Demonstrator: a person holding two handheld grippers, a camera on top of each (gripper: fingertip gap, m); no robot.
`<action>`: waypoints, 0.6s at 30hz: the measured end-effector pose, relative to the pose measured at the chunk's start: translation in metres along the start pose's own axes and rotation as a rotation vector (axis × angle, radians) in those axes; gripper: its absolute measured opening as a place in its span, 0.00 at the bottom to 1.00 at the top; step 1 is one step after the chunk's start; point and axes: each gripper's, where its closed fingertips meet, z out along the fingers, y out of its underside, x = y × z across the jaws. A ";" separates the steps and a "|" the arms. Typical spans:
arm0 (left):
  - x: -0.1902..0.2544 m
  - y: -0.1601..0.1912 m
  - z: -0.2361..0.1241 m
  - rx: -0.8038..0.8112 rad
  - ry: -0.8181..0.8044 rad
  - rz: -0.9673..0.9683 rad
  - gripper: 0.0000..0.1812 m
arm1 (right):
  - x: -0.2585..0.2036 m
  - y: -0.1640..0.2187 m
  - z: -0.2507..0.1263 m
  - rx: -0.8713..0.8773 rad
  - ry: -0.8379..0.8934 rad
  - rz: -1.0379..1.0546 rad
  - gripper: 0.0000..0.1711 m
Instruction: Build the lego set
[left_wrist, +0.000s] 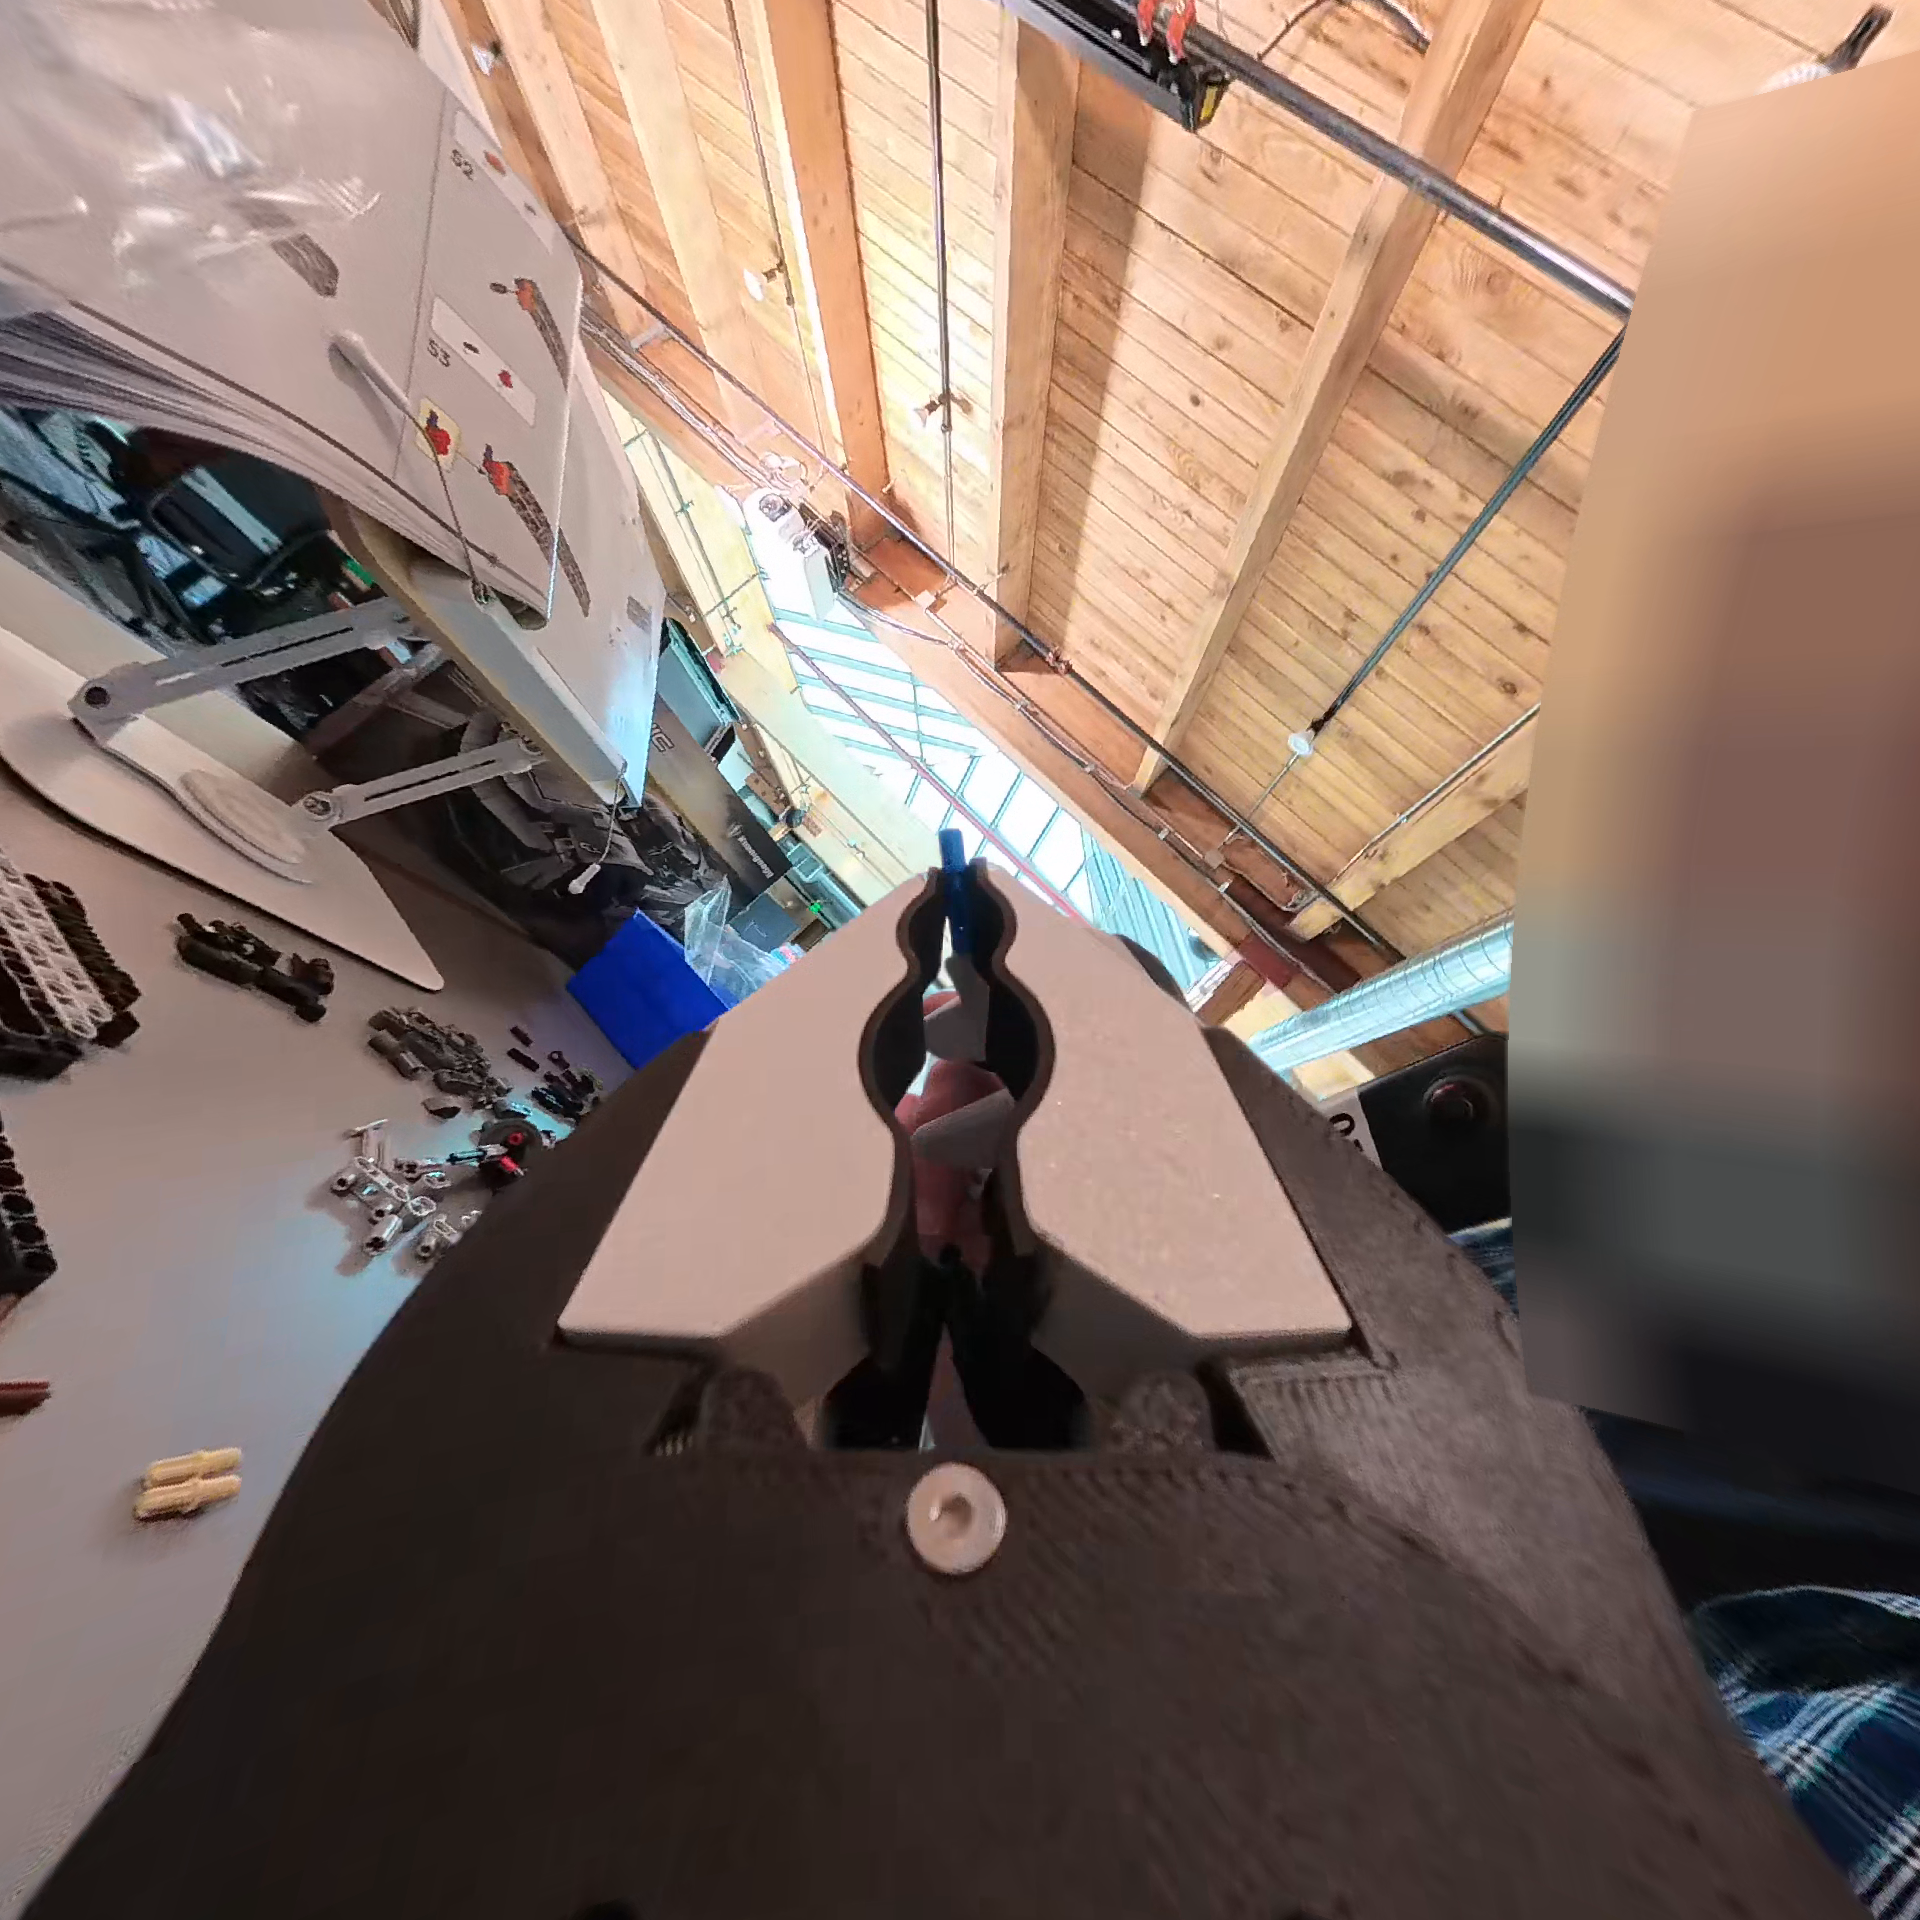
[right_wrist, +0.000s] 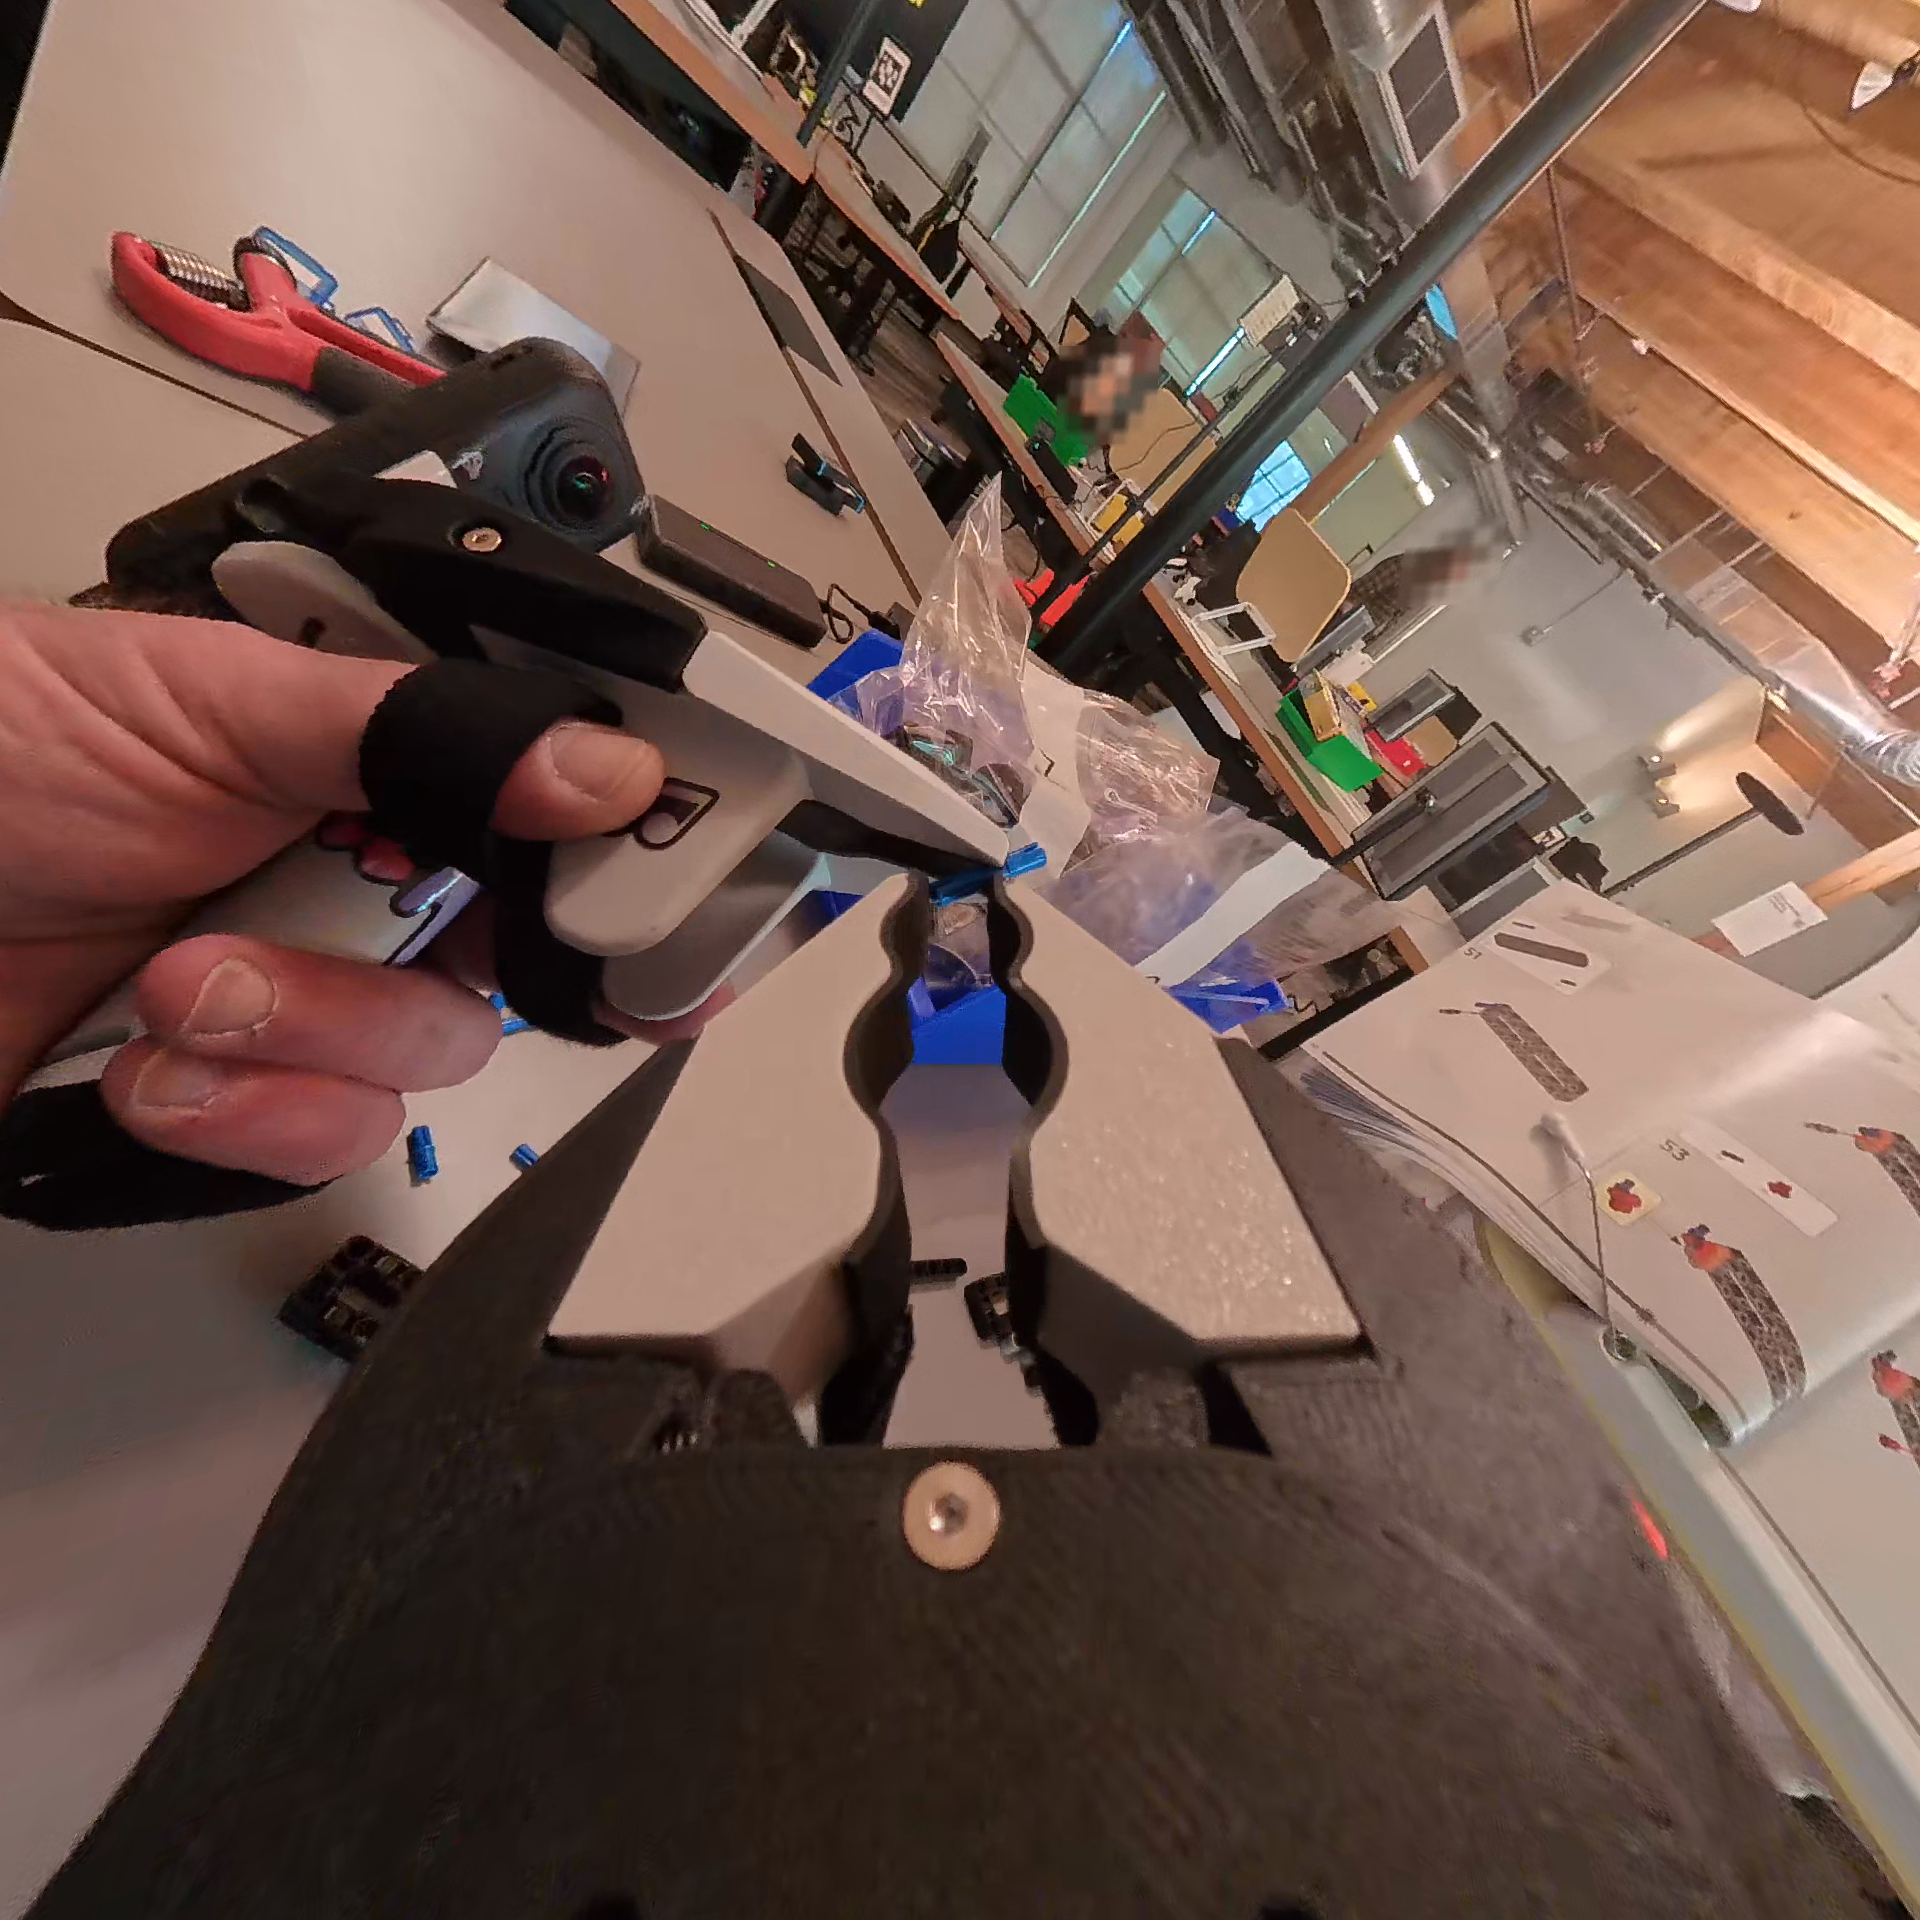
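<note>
The right gripper (right_wrist: 961, 883) pinches one end of a blue pin (right_wrist: 982, 876) whose other end the left gripper (left_wrist: 956, 883) clamps, above the surface (right_wrist: 156, 1455), so align carefully.

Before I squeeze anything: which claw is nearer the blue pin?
Left. The left claw is shut on the blue pin, pinching it at its tips. The right claw has its tips either side of the pin's free end; whether they touch it is unclear.
</note>
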 end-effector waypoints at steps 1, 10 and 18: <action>0.000 0.000 0.001 0.007 0.002 -0.013 0.01 | 0.000 0.001 0.000 -0.005 0.002 0.001 0.05; -0.012 0.009 0.003 0.051 -0.036 -0.084 0.02 | -0.001 0.018 -0.004 -0.016 -0.059 0.118 0.03; -0.017 0.010 0.011 0.077 -0.038 -0.124 0.02 | 0.006 0.023 -0.007 0.005 -0.074 0.188 0.01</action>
